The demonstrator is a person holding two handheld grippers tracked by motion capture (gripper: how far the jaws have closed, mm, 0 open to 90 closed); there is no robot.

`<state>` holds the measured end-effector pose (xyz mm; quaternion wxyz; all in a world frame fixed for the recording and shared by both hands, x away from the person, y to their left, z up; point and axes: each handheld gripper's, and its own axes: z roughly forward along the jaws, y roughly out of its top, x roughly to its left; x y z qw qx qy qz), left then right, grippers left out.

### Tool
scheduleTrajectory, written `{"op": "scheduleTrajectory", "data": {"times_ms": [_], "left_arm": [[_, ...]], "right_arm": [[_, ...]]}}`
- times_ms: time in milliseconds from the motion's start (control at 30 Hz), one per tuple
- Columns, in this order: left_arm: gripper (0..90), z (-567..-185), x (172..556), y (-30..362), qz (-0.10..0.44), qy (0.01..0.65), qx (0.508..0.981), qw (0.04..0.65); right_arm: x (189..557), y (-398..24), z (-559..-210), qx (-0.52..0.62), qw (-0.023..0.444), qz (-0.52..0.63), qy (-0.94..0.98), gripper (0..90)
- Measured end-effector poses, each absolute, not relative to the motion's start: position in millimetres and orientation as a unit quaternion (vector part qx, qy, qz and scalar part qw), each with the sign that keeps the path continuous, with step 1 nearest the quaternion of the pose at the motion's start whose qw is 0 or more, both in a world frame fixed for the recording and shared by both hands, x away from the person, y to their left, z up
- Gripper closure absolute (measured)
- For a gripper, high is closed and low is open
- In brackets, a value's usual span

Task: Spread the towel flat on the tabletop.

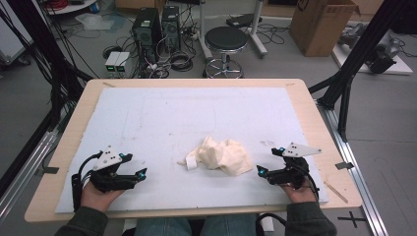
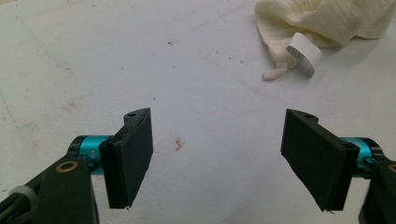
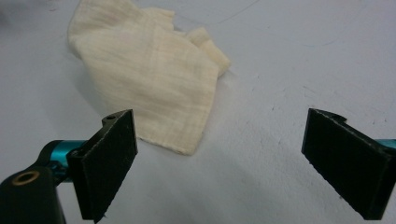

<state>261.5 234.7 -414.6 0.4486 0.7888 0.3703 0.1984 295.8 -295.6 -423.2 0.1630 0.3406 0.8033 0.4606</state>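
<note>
A crumpled cream cloth (image 1: pixel 223 156) lies on the table (image 1: pixel 64 142). Left tongs (image 1: pixel 136 166) and right tongs (image 1: pixel 269 161) flank it, both wide and empty; next, probably reaching in to grasp its edges.

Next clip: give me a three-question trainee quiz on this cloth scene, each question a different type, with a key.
1. True or false: the left gripper is clamped on the cream cloth.
2. Where does the cloth lie? A) between the two grippers B) on the round stool C) off the white mat
3. Fill in: the jaws of the right gripper stand ____.

Key:
1. False; its jaws are open and apart from the cloth.
2. A, on the white mat.
3. open
</note>
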Motion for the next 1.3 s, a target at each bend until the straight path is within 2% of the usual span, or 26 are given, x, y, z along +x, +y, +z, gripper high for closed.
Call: {"op": "scheduleTrajectory", "data": {"times_ms": [767, 1100, 1300], "left_arm": [[25.6, -415, 265, 229, 0.192, 0.367, 0.788, 0.456], [25.6, -413, 263, 232, 0.2, 0.371, 0.782, 0.459], [25.6, -412, 263, 234, 0.202, 0.375, 0.779, 0.459]], "right_arm": [[296, -301, -425, 0.349, 0.156, 0.464, 0.799, 9.6], [298, -291, -407, 0.336, 0.151, 0.474, 0.8, 9.6], [304, -274, -395, 0.316, 0.131, 0.478, 0.809, 9.8]]}}
